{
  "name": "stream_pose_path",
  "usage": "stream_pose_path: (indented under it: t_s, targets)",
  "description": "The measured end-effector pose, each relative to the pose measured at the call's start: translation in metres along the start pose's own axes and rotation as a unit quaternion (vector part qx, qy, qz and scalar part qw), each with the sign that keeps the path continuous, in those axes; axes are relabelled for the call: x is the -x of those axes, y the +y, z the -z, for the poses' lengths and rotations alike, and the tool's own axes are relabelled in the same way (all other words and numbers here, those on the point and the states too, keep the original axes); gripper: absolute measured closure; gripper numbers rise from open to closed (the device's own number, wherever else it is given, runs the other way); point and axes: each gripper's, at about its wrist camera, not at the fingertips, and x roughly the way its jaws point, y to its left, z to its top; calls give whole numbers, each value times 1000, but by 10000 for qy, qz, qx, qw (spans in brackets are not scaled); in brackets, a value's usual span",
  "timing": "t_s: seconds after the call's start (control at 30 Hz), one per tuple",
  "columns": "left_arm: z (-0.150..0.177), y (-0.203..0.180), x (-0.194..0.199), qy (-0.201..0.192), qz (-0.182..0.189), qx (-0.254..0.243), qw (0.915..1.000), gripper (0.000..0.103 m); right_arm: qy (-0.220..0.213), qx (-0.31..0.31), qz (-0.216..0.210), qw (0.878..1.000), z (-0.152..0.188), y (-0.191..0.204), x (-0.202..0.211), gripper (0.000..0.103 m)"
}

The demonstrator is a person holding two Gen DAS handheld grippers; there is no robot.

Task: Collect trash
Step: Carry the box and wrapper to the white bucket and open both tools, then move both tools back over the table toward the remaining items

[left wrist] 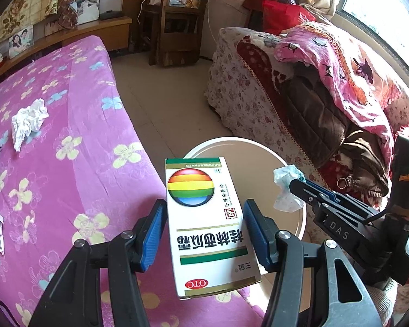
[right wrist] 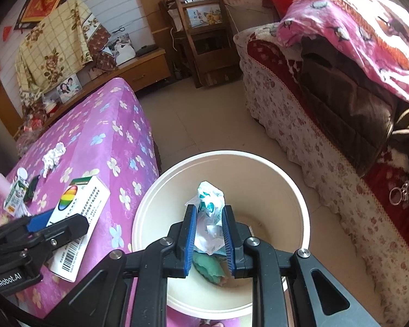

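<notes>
White box: in the left view we see our left gripper (left wrist: 201, 234) clamping the medicine box (left wrist: 207, 218) over the bucket (left wrist: 291, 218) rim, crumpled tissue (left wrist: 28, 121) on the bed (left wrist: 76, 163) beside it.
Wrapper: in the right view our right gripper (right wrist: 210, 234) pinches the plastic wrapper (right wrist: 210, 209) above the bucket (right wrist: 286, 190), green scrap (right wrist: 207, 268) inside.

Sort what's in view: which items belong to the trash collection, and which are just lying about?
Job:
medicine box in left gripper
crumpled wrapper in right gripper
white bin
crumpled tissue on the bed

Lying about:
key ring
framed photo
pink blanket
wooden chair
</notes>
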Motion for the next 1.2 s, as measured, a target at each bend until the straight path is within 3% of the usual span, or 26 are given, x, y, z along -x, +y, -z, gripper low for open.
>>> stream_pose_path:
  t_s: [0.17, 0.37, 0.43, 0.5, 0.97, 1.2]
  targets:
    - [2, 4, -3, 99, 123, 108, 9998, 43, 253, -95, -124, 9996, 2, -3, -10, 78]
    - [6, 6, -2, 113, 81, 116, 9998, 43, 177, -113, -150, 9997, 3, -3, -8, 73]
    - [6, 7, -1, 91, 54, 115, 9999, 43, 180, -108, -160, 9997, 3, -2, -8, 65]
    - [6, 8, 1, 69, 32, 114, 9999, 43, 168, -102, -201, 9996, 3, -1, -7, 34]
    - [16, 26, 30, -200, -349, 115, 9991, 43, 79, 317, -51, 9995, 4, 24, 2, 34]
    - [25, 50, 57, -420, -566, 240, 9972, 43, -124, 651, -68, 9978, 8, 57, 20, 34]
